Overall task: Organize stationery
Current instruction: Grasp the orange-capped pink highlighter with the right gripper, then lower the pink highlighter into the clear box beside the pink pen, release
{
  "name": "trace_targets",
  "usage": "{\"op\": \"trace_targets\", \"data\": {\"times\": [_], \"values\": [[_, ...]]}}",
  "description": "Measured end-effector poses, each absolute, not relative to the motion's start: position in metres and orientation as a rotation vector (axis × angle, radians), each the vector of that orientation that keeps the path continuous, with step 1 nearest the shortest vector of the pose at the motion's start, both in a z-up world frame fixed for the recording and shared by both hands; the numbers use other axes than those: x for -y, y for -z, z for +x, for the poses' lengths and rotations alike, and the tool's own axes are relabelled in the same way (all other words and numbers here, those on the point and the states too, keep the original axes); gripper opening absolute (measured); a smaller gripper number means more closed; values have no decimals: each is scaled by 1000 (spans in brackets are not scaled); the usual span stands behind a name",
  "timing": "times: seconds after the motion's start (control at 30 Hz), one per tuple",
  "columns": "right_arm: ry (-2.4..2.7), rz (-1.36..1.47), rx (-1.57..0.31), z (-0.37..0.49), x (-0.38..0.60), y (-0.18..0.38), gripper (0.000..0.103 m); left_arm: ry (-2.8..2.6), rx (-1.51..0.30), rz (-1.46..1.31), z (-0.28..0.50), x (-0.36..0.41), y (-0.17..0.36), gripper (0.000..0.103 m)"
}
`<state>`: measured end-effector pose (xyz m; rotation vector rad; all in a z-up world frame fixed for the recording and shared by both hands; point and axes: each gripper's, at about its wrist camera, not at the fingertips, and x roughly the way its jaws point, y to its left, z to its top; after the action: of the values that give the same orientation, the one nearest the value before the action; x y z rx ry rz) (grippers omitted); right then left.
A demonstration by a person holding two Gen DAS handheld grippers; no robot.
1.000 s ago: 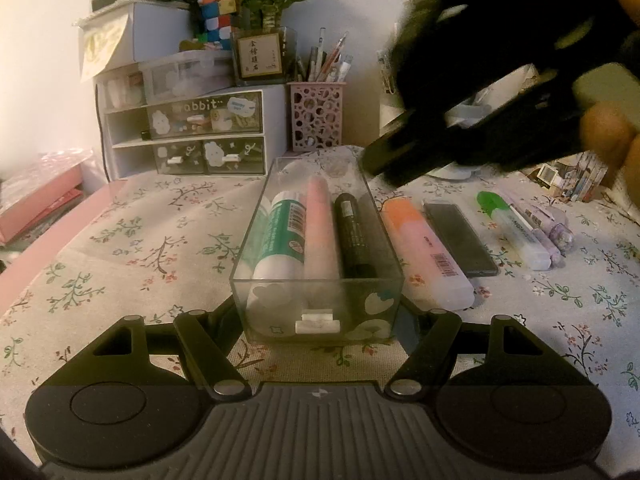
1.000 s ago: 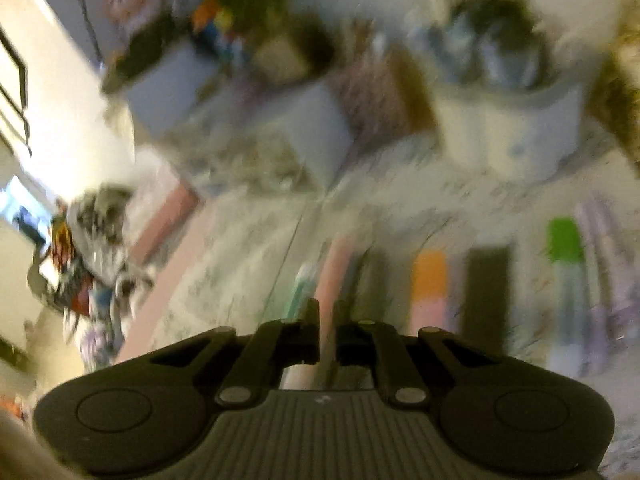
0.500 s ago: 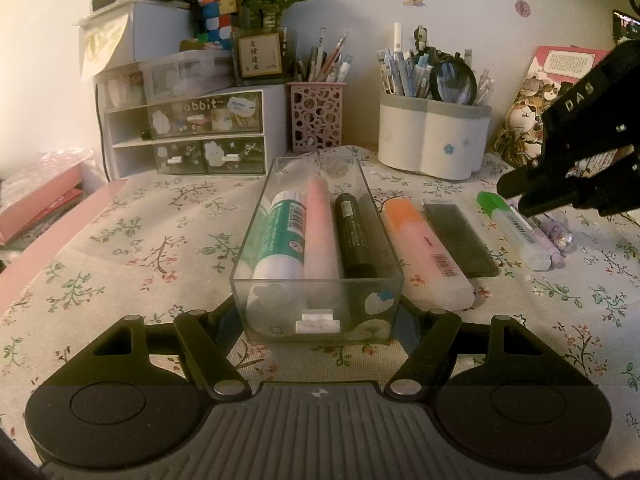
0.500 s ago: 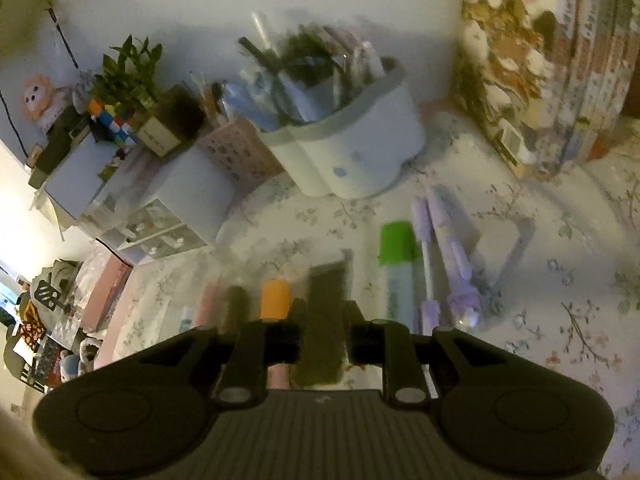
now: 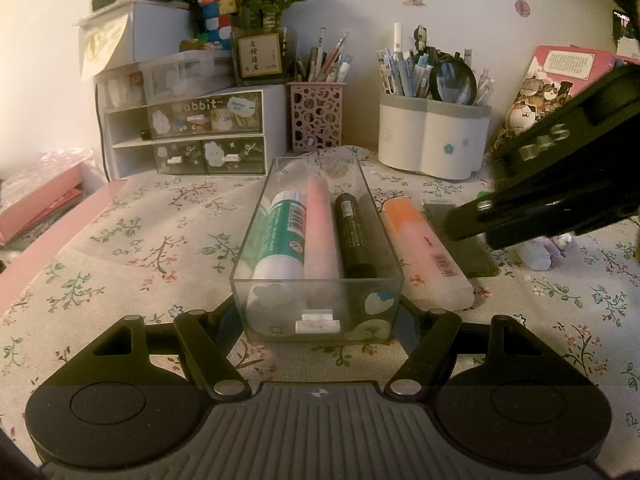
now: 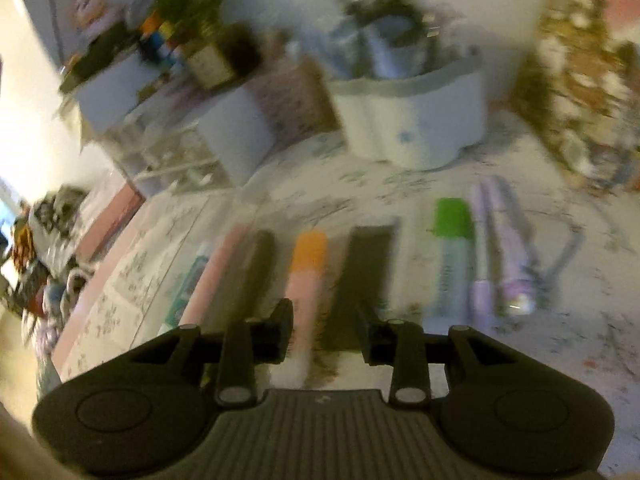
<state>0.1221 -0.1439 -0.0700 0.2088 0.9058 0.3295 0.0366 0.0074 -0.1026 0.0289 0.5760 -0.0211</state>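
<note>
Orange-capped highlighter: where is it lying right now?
In the left wrist view the orange-capped highlighter lies on the floral tablecloth, just right of the clear tray and left of a flat dark case.

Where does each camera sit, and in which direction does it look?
Left wrist: on the left gripper, shut on the clear tray, looking toward the back wall; the right gripper enters from the right.
Right wrist: on the right gripper, jaws opening, nothing held, looking down at the orange highlighter.
Shared: orange highlighter, clear tray, white pen holder.
</note>
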Motion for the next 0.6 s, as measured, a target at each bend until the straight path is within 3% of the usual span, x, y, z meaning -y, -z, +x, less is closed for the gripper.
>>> {"op": "trace_targets", "data": {"times": [0.43, 0.6], "values": [[-372, 72, -957, 142, 104, 83, 33, 21, -576, 29, 37, -7, 103, 73], [-345, 79, -950, 141, 104, 84, 24, 21, -576, 29, 37, -7, 103, 73]]}}
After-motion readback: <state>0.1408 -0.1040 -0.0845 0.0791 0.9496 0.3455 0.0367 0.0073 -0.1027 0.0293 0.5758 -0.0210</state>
